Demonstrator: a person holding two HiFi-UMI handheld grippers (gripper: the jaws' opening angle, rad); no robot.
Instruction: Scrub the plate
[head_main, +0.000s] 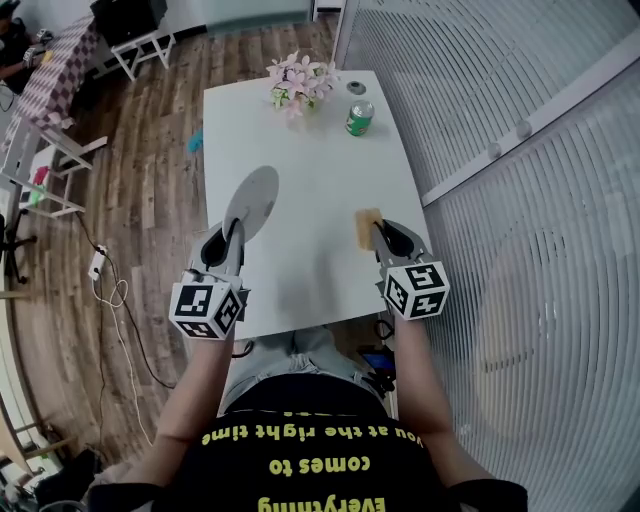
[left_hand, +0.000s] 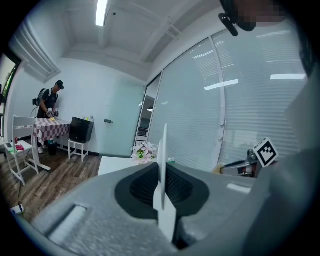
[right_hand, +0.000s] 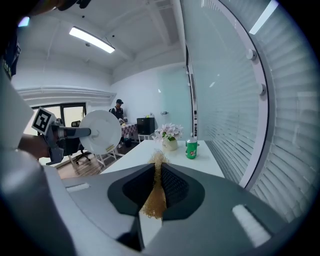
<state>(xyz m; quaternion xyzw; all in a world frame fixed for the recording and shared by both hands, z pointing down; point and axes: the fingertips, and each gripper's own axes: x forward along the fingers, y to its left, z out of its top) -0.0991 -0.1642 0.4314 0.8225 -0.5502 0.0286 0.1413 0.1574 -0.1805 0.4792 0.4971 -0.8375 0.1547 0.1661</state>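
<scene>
A white table (head_main: 300, 150) is set on a wood-plank floor (head_main: 150, 200), beside a slatted glass partition (head_main: 520, 150). The round white plate (head_main: 252, 200) is held up over the table's left part. Its near rim is clamped between the closed jaws of the left gripper (head_main: 234, 230), and it is seen edge-on in the left gripper view. A tan scrubbing sponge (head_main: 367, 226) is pinched between the jaws of the right gripper (head_main: 380, 234), apart from the plate. A vase of pink flowers (head_main: 298, 82) and a green can (head_main: 359, 117) are placed near each other at the table's far end.
</scene>
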